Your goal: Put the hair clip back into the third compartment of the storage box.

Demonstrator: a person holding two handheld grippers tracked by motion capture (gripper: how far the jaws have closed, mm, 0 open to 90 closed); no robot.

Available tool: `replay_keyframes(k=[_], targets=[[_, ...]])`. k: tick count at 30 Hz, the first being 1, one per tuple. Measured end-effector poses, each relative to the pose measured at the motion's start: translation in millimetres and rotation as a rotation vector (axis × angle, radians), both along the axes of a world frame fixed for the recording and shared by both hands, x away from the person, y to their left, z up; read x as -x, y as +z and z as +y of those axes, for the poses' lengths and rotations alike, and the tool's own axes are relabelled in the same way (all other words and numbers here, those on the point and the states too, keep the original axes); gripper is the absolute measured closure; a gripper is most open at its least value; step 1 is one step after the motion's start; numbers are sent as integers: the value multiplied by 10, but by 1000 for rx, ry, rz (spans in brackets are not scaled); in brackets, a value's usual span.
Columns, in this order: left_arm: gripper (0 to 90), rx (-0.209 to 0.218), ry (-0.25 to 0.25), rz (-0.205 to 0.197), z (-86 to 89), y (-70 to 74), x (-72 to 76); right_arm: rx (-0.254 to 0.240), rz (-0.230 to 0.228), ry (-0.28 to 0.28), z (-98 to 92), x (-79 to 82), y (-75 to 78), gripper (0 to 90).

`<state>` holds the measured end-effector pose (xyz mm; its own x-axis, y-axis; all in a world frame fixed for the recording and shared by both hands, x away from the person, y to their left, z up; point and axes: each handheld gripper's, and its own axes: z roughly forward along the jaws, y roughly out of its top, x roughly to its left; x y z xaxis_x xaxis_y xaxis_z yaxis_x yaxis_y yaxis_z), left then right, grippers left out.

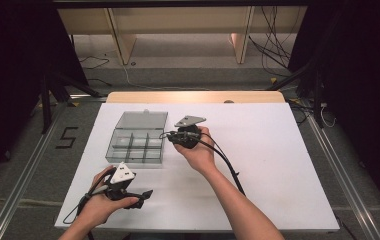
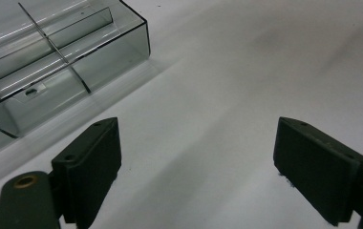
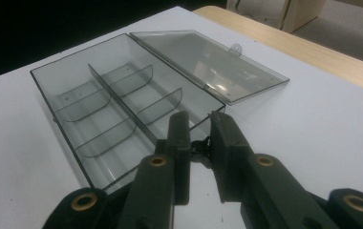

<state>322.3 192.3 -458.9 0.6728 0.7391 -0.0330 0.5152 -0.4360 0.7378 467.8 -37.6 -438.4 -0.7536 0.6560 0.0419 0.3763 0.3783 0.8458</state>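
Observation:
A clear grey compartment box (image 1: 137, 146) lies on the white table, its lid (image 1: 142, 120) swung flat open on the far side. Its compartments (image 3: 117, 109) look empty. My right gripper (image 1: 167, 135) hovers at the box's right edge. In the right gripper view its jaws (image 3: 199, 120) stand nearly together, pinching a small dark object (image 3: 200, 147) too small to identify. My left gripper (image 1: 145, 194) rests low near the front left of the table. Its jaws (image 2: 196, 138) are wide apart with bare table between them, and the box (image 2: 50, 62) lies beyond at the upper left.
The white table (image 1: 278, 165) has a wooden strip (image 1: 193, 97) along its far edge. A black cable (image 1: 228, 165) trails from the right gripper along the forearm. Beyond the table are floor cables and wooden furniture legs; dark stands flank both sides.

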Motion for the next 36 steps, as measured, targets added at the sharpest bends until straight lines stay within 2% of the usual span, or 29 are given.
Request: replay_keyframes(k=[11,36], targets=[[160,1,1,0,2,-1,-1,-4,-4,0,47,-23,26,794],[160,6,-3,0,4,4,-2,5,2,28,296,-82,29,795]])
